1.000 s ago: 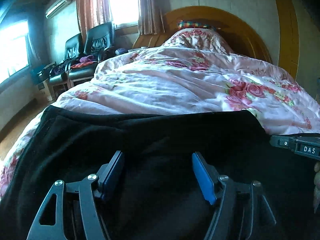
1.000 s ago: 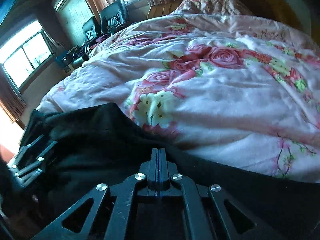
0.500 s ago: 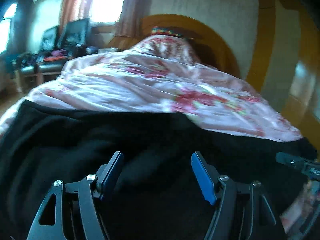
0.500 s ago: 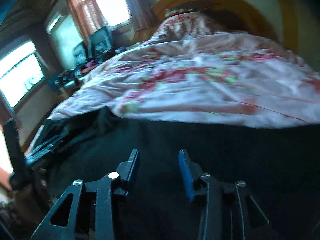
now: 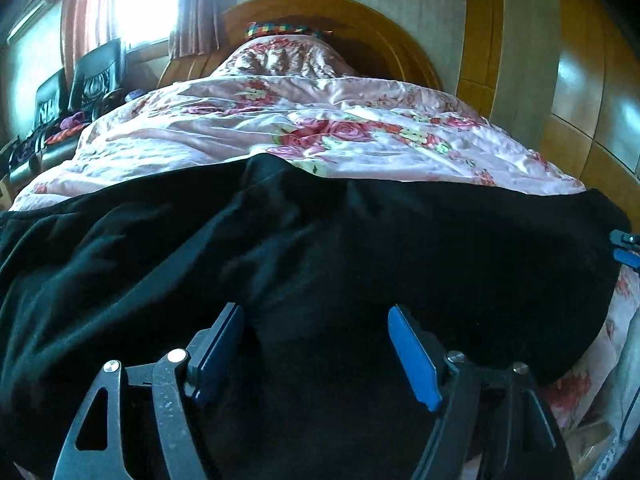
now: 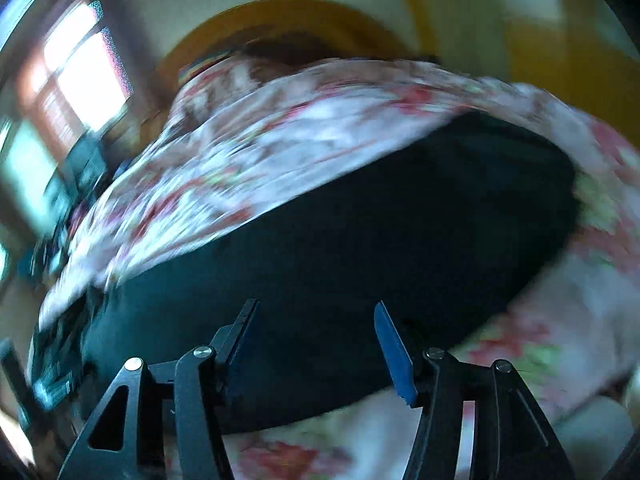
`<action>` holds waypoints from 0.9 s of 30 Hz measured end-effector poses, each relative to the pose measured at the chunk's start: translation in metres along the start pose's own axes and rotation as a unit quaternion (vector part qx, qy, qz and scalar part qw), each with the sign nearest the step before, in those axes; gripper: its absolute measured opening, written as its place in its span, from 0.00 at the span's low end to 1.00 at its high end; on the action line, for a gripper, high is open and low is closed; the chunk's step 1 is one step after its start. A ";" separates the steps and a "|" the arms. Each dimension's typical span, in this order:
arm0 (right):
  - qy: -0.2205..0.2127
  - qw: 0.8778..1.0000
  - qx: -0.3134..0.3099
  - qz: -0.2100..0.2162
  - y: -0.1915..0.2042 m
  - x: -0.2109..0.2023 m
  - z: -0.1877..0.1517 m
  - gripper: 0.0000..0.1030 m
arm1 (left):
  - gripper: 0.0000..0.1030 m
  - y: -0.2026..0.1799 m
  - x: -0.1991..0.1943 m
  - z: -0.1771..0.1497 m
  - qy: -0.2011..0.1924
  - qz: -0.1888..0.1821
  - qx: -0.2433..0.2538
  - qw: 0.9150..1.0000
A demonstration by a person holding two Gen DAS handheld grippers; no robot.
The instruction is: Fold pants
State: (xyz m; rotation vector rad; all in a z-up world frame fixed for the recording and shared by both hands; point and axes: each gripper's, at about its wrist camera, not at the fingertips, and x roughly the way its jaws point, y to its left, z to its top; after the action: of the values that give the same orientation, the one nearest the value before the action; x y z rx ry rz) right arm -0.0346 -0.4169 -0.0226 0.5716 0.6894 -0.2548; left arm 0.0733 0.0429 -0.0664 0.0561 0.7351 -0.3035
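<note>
Left wrist view shows black pants (image 5: 360, 260) spread on the floral bed (image 5: 340, 136), bunched toward 9 o'clock; left tongs (image 5: 316, 352) and right tongs (image 6: 316, 340) gape empty; folding seems unfinished.

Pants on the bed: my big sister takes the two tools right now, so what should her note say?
Left tool: open, holding nothing, low over the black pants.
Right tool: open, holding nothing, at the pants' right end; its view is blurred.
Pants: spread across the near end of the flowered quilt, creased on the left.
Done: a fold may be in already; the pictures cannot confirm it.
Left: grip an edge, fold again, smooth flat.
</note>
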 end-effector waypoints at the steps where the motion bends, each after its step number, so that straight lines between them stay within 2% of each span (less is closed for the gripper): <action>1: -0.011 1.000 0.026 0.001 -0.012 -0.006 0.004 0.57 | 0.74 0.002 -0.003 -0.001 -0.001 -0.001 -0.004 1.000; 6: -0.074 0.991 0.105 -0.037 -0.063 -0.039 0.013 0.63 | 0.74 0.020 -0.022 0.000 -0.015 -0.020 -0.063 0.998; 8: -0.070 0.986 0.146 -0.031 -0.082 -0.038 0.017 0.64 | 0.74 0.026 -0.024 0.000 -0.015 -0.020 -0.084 0.996; 12: -0.062 0.978 0.198 -0.010 -0.107 -0.030 0.020 0.64 | 0.74 0.030 -0.025 -0.001 -0.013 -0.016 -0.090 0.996; 19: -0.084 0.973 0.210 0.034 -0.123 -0.012 0.034 0.64 | 0.74 0.033 -0.024 0.001 -0.009 -0.015 -0.098 0.995; 21: -0.086 0.974 0.207 0.033 -0.120 -0.005 0.035 0.63 | 0.74 0.035 -0.025 0.001 -0.010 -0.014 -0.105 0.994; 23: -0.083 0.977 0.192 0.033 -0.115 -0.002 0.037 0.52 | 0.74 0.038 -0.027 0.000 -0.009 -0.008 -0.110 0.994; 24: -0.078 0.979 0.185 0.035 -0.112 -0.002 0.037 0.33 | 0.74 0.040 -0.027 0.000 -0.010 -0.006 -0.112 0.994; 25: -0.076 0.980 0.180 0.039 -0.110 -0.002 0.039 0.26 | 0.74 0.042 -0.027 0.000 -0.010 -0.005 -0.116 0.993; 27: -0.081 0.981 0.169 0.045 -0.103 -0.009 0.041 0.23 | 0.74 0.047 -0.026 -0.001 -0.009 0.000 -0.125 0.992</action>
State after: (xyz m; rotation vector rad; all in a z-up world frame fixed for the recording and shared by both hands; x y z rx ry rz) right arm -0.0614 -0.5245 -0.0331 0.8935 0.4624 -0.3335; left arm 0.0685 0.0941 -0.0524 -0.1833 0.7509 -0.2107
